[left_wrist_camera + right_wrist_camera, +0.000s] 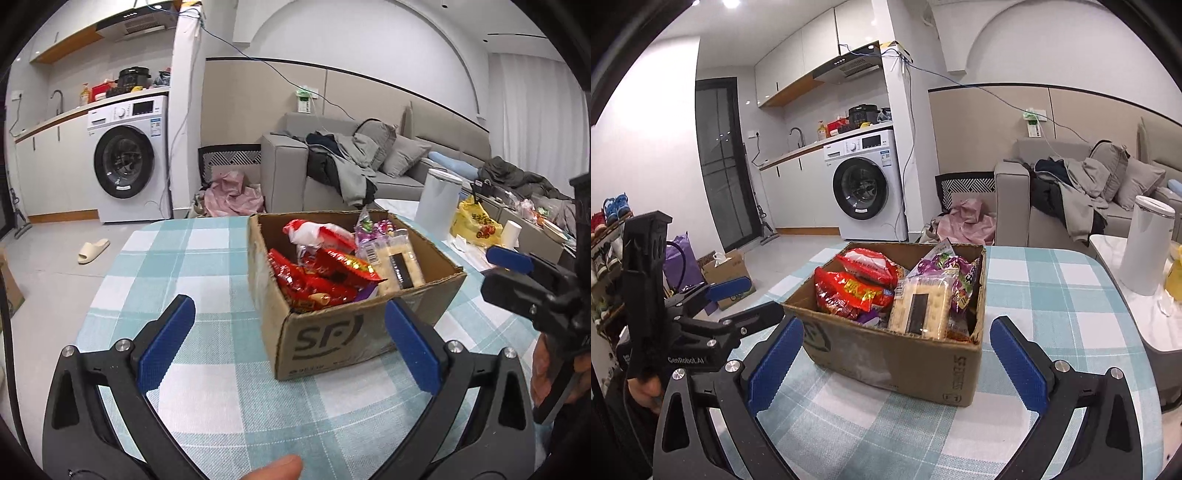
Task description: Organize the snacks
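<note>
A brown cardboard box stands on a table with a teal checked cloth. It holds red snack bags, a pale cracker pack and purple candy bags. My left gripper is open, hovering just short of the box's near corner with nothing between its blue pads. My right gripper is open too, its pads either side of the box's near wall without touching. Each gripper shows at the edge of the other's view, the right gripper and the left gripper.
A white cylindrical bin and a yellow bag sit on a side table to the right. Behind are a grey sofa with clothes, a washing machine, a slipper on the floor and a shoe rack.
</note>
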`<state>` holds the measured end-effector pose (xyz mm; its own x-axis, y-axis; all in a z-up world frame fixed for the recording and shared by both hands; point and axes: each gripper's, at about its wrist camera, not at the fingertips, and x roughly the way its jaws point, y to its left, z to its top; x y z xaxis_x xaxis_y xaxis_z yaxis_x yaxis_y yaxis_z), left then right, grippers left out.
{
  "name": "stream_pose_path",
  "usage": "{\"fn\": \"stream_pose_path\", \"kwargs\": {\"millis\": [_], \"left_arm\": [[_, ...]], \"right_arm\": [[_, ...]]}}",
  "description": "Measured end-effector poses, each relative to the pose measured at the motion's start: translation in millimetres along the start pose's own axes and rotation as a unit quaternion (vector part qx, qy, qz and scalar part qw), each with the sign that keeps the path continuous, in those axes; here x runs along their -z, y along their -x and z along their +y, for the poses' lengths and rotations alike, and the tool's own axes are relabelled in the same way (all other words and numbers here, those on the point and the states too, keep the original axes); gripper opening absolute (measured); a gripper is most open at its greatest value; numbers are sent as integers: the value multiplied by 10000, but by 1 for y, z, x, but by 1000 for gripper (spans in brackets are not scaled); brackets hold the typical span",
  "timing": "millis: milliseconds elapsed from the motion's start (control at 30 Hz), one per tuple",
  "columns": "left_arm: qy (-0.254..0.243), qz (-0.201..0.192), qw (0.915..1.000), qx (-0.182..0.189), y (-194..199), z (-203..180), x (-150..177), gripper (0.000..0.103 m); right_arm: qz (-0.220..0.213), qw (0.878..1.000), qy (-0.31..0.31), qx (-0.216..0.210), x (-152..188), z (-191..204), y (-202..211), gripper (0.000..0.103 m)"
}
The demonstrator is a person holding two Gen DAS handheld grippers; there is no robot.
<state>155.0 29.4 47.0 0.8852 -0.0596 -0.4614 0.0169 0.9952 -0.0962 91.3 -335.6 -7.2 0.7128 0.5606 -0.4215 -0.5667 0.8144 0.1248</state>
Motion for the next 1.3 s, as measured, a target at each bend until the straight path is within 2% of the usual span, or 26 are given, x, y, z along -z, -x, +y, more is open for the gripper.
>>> {"fn": "stream_pose_path", "kwargs": {"millis": [400,1300], "left_arm": [[-50,-114,9998,-172,1,2,24,102],[-84,-260,9995,-133,-1,-4,39,102]], "right_arm": [[-268,9995,161,112,31,3,3,103],[-557,9980,40,308,44,-8,6,103]]}}
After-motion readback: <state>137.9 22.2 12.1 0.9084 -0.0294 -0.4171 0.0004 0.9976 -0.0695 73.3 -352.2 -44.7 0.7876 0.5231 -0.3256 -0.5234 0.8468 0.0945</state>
